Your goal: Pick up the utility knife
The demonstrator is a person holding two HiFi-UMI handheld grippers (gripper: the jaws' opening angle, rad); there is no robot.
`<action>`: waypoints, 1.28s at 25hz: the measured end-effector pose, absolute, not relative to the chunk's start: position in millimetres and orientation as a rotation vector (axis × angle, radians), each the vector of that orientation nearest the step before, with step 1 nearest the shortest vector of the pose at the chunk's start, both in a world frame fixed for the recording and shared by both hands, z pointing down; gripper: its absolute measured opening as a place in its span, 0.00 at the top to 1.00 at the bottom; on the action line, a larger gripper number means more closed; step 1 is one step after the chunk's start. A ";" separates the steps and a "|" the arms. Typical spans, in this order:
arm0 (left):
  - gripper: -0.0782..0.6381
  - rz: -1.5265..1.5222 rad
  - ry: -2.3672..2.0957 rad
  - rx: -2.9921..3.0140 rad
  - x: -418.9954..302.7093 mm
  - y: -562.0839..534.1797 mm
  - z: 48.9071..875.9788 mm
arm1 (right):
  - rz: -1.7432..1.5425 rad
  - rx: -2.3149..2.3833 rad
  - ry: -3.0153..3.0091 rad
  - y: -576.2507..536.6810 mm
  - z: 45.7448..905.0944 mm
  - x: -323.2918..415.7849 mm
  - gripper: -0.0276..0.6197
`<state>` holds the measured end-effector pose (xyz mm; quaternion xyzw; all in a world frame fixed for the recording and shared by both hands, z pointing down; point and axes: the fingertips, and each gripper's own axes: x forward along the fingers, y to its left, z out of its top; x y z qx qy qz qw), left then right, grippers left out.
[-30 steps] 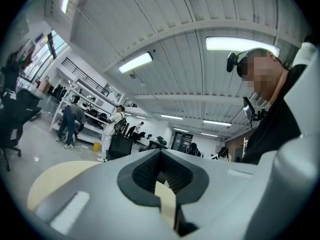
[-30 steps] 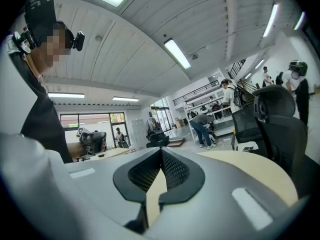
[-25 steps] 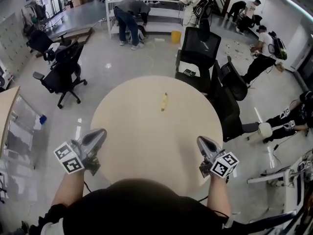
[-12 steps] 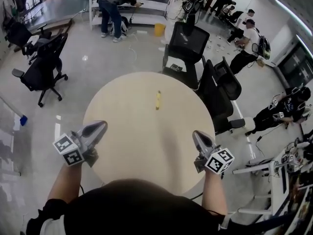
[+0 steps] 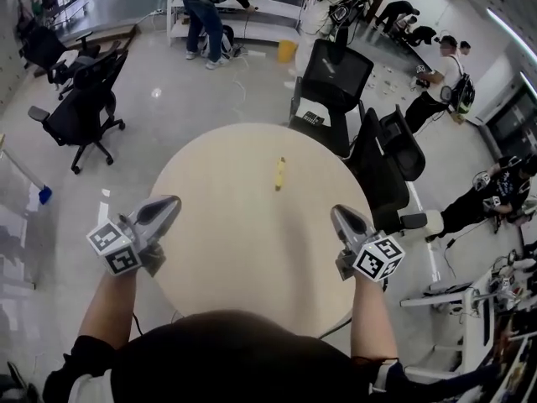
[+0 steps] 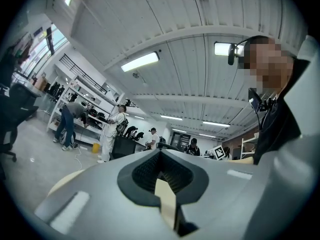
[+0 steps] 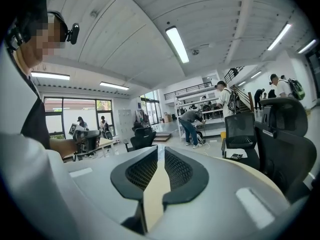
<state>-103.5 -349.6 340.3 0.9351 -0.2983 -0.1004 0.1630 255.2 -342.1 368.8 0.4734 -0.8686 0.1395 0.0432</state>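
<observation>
We have not yet begun the pick itself. The utility knife (image 5: pixel 281 173), a small yellow thing, lies flat on the round worktop (image 5: pixel 243 242) toward its far side, well apart from both tools and untouched. Our left tool (image 5: pixel 170 203) hovers over the near left edge, its tips clenched together on nothing. Our right tool (image 5: pixel 339 214) hovers over the near right edge. Its jaws are opening, with a thin gap between the pads and nothing in it. By our judgement the whole task is left: reach across to the knife, spread the jaws around its body, clench and lift. The right tool looks the likelier one to go.
</observation>
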 end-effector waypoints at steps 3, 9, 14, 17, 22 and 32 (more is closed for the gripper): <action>0.90 -0.273 -0.879 2.654 -102.9 -357.4 347.6 | 0.434 1.447 -2.646 -362.5 377.8 258.7 0.84; 0.90 -0.229 -0.878 2.631 -90.7 -379.6 367.3 | 0.463 1.464 -2.586 -408.2 404.1 264.8 0.77; 0.90 -0.191 -0.853 2.608 -76.5 -411.0 391.2 | 0.516 1.489 -2.512 -448.9 440.3 270.7 0.72; 0.90 -0.153 -0.843 2.601 -65.9 -434.8 410.1 | 0.550 1.501 -2.481 -476.0 467.2 276.0 0.71; 0.90 -0.101 -0.816 2.606 -46.8 -489.7 441.5 | 0.609 1.488 -2.435 -531.7 520.8 277.1 0.69; 0.90 -0.091 -0.717 2.564 -2.2 -564.0 525.3 | 0.704 1.419 -2.273 -621.6 652.5 268.9 0.65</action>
